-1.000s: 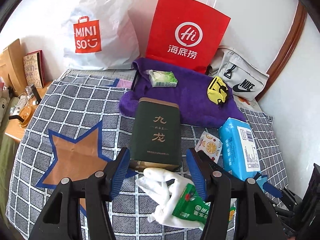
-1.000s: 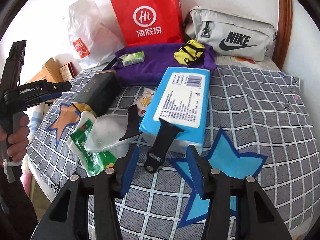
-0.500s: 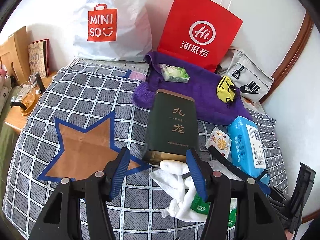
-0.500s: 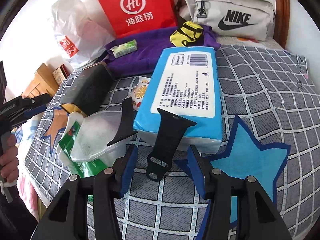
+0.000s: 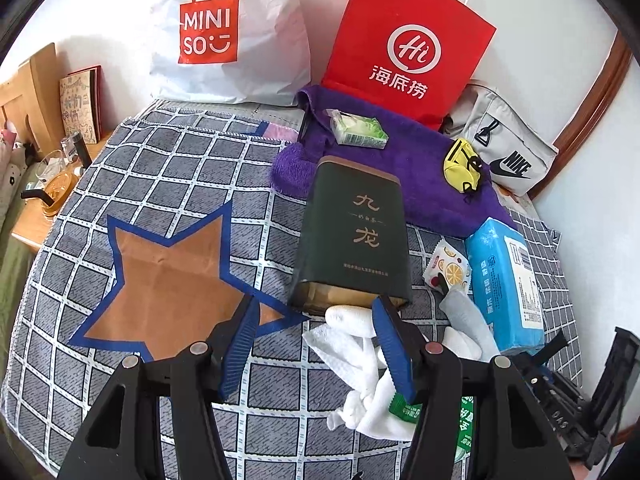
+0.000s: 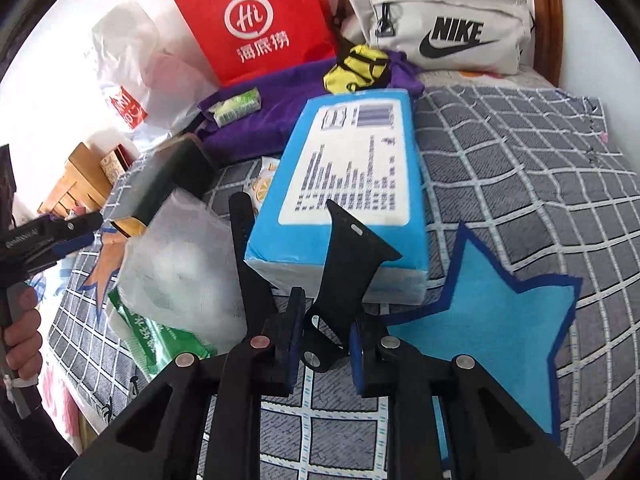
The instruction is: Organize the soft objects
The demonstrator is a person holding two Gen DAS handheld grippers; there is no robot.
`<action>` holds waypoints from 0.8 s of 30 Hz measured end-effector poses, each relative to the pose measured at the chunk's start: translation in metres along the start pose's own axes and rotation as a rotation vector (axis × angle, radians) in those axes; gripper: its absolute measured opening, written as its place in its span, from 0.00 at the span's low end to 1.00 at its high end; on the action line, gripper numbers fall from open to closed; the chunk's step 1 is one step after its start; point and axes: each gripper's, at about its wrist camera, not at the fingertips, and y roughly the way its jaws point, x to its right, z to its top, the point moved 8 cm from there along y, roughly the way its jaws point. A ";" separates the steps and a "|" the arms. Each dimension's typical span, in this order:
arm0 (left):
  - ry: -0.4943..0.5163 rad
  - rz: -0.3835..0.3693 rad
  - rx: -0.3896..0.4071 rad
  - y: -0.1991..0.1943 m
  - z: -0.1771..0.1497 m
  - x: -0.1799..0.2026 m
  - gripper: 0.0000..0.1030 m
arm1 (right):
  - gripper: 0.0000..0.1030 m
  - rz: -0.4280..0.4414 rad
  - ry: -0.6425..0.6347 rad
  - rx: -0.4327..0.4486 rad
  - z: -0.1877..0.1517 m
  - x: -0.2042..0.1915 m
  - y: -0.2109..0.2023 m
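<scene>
A black watch strap (image 6: 344, 272) leans on the blue tissue pack (image 6: 348, 184). My right gripper (image 6: 324, 340) has its jaws narrowed around the strap's lower end; contact is unclear. My left gripper (image 5: 316, 344) is open above the checked cloth (image 5: 168, 184), with white gloves (image 5: 360, 360) by its right finger. A dark green tin (image 5: 356, 236), the tissue pack (image 5: 504, 280), a purple towel (image 5: 420, 176), a yellow pouch (image 5: 460, 164) and a small green tissue packet (image 5: 356, 128) lie ahead. A clear bag of white stuff (image 6: 180, 272) sits left of the strap.
An orange star (image 5: 168, 272) and a blue star (image 6: 500, 312) mark the cloth. A red paper bag (image 5: 404, 48), a white Miniso bag (image 5: 224, 36) and a grey Nike bag (image 6: 436, 28) stand at the back. A green wipes packet (image 6: 160, 340) lies near the edge. A wooden bedside table (image 5: 36, 216) is left.
My right gripper moved forward onto the strap's lower end and its jaws narrowed. My left gripper drifted left and back, so the tin and gloves sit further right.
</scene>
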 end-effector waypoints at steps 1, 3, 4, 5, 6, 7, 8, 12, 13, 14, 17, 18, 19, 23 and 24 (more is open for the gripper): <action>0.001 0.000 0.001 -0.001 -0.002 0.001 0.55 | 0.20 0.003 0.000 0.016 0.001 0.001 -0.006; 0.001 0.004 -0.001 -0.003 -0.007 0.001 0.55 | 0.20 0.003 0.000 0.034 0.003 0.004 -0.015; 0.000 0.006 -0.002 -0.004 -0.010 0.001 0.55 | 0.20 0.006 -0.001 0.041 0.004 0.004 -0.018; 0.000 0.006 -0.001 -0.006 -0.013 0.002 0.55 | 0.20 0.007 -0.004 0.053 0.005 0.005 -0.023; 0.001 0.007 0.001 -0.007 -0.016 0.003 0.55 | 0.20 0.005 -0.005 0.061 0.005 0.006 -0.026; 0.002 0.010 0.001 -0.008 -0.019 0.003 0.55 | 0.20 0.002 -0.007 0.067 0.005 0.007 -0.029; 0.002 0.012 0.000 -0.010 -0.023 0.003 0.55 | 0.20 0.002 -0.009 0.071 0.004 0.008 -0.033; 0.003 0.013 0.000 -0.015 -0.035 0.004 0.55 | 0.20 -0.003 -0.017 0.082 -0.002 0.014 -0.041; 0.004 0.011 -0.001 -0.015 -0.037 0.006 0.55 | 0.20 -0.003 -0.018 0.081 -0.004 0.014 -0.041; 0.003 0.005 0.000 -0.017 -0.040 0.008 0.55 | 0.20 -0.004 -0.018 0.083 -0.006 0.016 -0.043; 0.005 -0.030 -0.001 -0.019 -0.048 0.018 0.55 | 0.20 -0.001 -0.017 0.081 -0.011 0.019 -0.045; 0.010 -0.045 -0.003 -0.020 -0.051 0.024 0.55 | 0.20 0.001 -0.017 0.082 -0.013 0.020 -0.046; 0.014 -0.053 -0.007 -0.020 -0.054 0.028 0.55 | 0.20 0.003 -0.019 0.084 -0.014 0.021 -0.047; 0.032 -0.109 -0.017 -0.022 -0.069 0.051 0.55 | 0.20 -0.001 -0.035 0.096 -0.017 0.024 -0.053; 0.030 -0.128 -0.020 -0.023 -0.072 0.056 0.54 | 0.20 -0.001 -0.039 0.100 -0.018 0.024 -0.055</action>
